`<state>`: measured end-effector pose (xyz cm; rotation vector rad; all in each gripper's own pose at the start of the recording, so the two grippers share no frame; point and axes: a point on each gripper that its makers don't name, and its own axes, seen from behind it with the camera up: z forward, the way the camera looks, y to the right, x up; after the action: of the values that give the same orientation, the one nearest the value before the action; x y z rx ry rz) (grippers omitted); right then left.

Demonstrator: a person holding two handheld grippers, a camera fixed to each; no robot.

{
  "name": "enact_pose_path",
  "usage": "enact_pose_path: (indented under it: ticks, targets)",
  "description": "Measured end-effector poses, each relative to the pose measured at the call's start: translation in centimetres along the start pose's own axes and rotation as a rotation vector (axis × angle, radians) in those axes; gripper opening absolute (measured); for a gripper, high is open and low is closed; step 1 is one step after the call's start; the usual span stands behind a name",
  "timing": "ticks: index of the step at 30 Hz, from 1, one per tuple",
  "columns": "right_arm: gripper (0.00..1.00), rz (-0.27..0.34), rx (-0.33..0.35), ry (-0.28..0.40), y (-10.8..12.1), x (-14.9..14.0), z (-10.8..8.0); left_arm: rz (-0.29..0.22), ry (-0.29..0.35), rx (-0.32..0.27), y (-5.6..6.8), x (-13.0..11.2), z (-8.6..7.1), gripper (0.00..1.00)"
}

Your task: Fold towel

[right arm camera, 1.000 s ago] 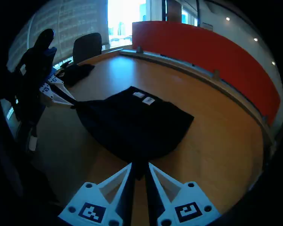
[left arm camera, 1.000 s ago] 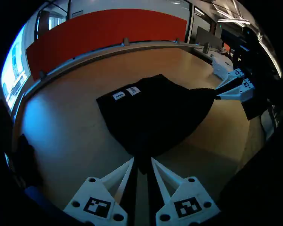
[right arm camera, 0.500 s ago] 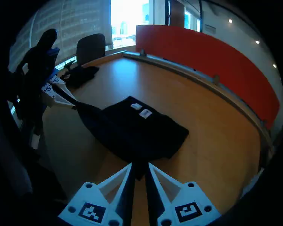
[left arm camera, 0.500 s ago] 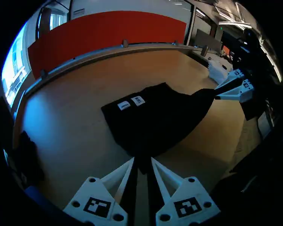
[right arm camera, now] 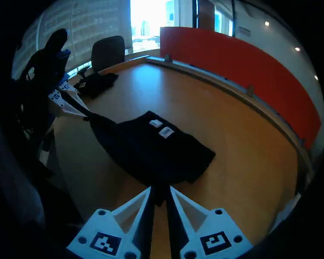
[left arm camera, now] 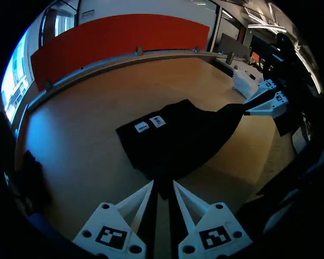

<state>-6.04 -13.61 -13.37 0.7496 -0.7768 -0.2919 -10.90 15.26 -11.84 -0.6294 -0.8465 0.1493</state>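
The left claw [left arm camera: 164,189] and right claw [right arm camera: 160,193] each clamp a corner of the black towel [left arm camera: 179,136], its far half lying on the table [left arm camera: 88,125]; we should carry both corners forward level, edges aligned.

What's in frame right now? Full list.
towel: 1, black, on the table, two corners pinched and lifted
tags: 2, white, on top of the towel
table: 1, wooden, under the towel
partition: 1, red, along the table's far edge
chair: 1, black, at the table's far end
cloth: 1, dark, on the table near the chair
left tongs: 1, white, shut on a towel corner
right tongs: 1, white, shut on another corner
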Motion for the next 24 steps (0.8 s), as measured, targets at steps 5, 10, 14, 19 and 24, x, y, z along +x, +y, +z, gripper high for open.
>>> enact_pose_path:
  ticks: [5, 10, 14, 19, 24]
  targets:
    - [0.16, 0.009, 0.001, -0.001, -0.36, -0.03, -0.6, -0.015, -0.001, -0.006, 0.49, -0.14, -0.64, 0.15]
    - [0.16, 0.021, 0.006, -0.005, -0.47, -0.29, -0.72, -0.032, -0.003, -0.011, 0.68, -0.38, -0.67, 0.15]
    - [0.16, 0.018, 0.006, -0.007, -0.48, -0.33, -0.81, -0.029, -0.002, -0.014, 0.77, -0.35, -0.73, 0.15]
    - [0.16, 0.014, 0.007, -0.009, -0.45, -0.33, -0.87, -0.023, 0.001, -0.011, 0.63, -0.07, -0.76, 0.15]
    - [0.16, 0.017, 0.006, -0.012, -0.11, -0.44, -0.59, -0.023, 0.001, -0.01, 0.33, 0.23, -0.37, 0.15]
